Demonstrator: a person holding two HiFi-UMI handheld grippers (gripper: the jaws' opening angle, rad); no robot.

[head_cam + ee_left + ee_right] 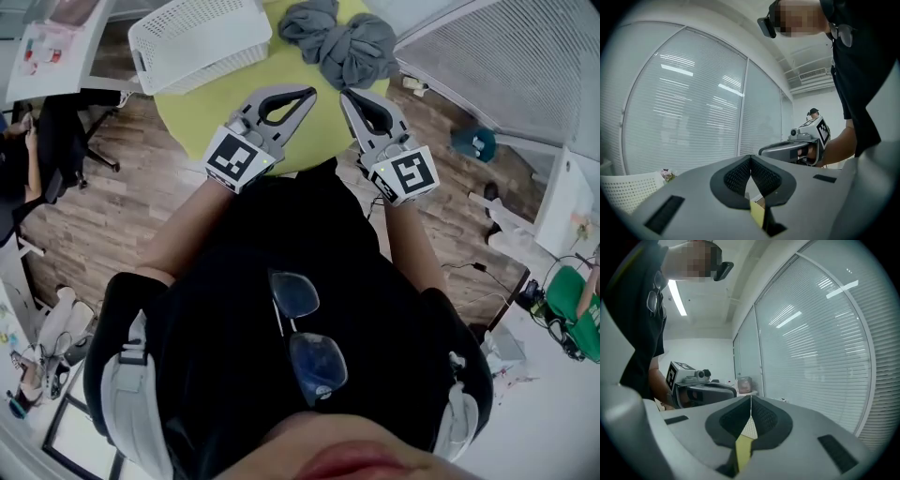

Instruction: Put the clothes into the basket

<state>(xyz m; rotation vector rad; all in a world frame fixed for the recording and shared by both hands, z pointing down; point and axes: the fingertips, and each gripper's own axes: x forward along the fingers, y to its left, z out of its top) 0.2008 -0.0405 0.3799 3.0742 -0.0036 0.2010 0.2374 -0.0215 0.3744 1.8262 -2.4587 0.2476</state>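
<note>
A heap of grey clothes lies at the far side of the round yellow-green table. The white slatted basket stands on the table's far left; its edge also shows in the left gripper view, where the basket sits low at the left. My left gripper and right gripper hover side by side over the table's near edge, short of the clothes. Both are shut with nothing between the jaws. The left gripper sees the right gripper beside it; the right gripper sees the left gripper.
A black office chair stands on the wood floor to the left, near a white desk. A wall of window blinds runs along the right. Cables and a green bag lie on the floor at right.
</note>
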